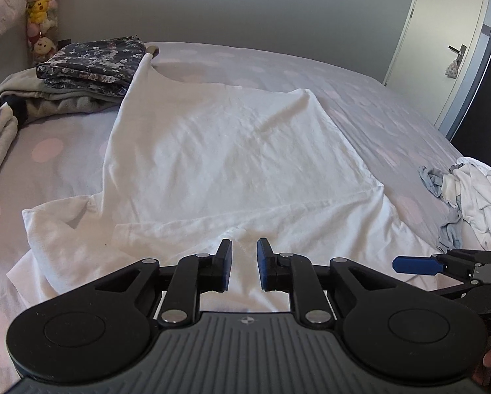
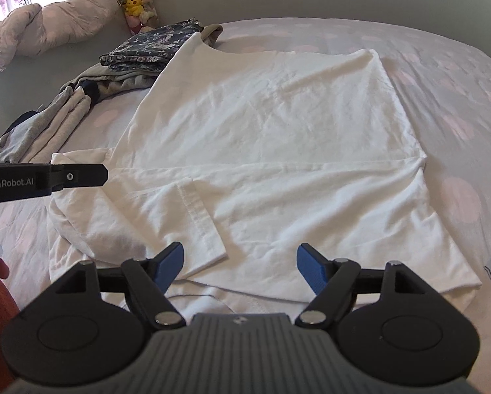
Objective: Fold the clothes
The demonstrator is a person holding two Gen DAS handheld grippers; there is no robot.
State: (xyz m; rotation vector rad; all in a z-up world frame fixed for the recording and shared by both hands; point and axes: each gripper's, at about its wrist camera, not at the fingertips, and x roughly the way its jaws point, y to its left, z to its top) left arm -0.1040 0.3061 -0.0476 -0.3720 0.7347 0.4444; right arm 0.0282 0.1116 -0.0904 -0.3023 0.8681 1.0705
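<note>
Shirt [image 1: 219,151], white, lies flat on the bed [image 1: 360,98], its long axis running from the near edge toward the far wall. The neckline and shoulders are at the near end, just under the two grippers; the hem is at the far end, its left corner reaching up beside a folded floral cloth [image 1: 91,62]. One sleeve is folded across the chest, its stitched cuff lying at a slant in the right wrist view; the other sleeve spreads out, rumpled, to the left.

Left gripper [image 1: 244,264] hovers over the near end of the shirt with its jaws a narrow gap apart and nothing between them. Right gripper [image 2: 239,264] hangs over the collar area with its jaws wide apart, also empty.

Folded grey clothes [image 1: 2,131] sit along the left side of the bed, near the floral cloth. A loose pile of white and grey laundry [image 1: 469,197] lies at the right edge, well apart from the shirt. Plush toys [image 1: 41,10] stand stacked in the far left corner.
</note>
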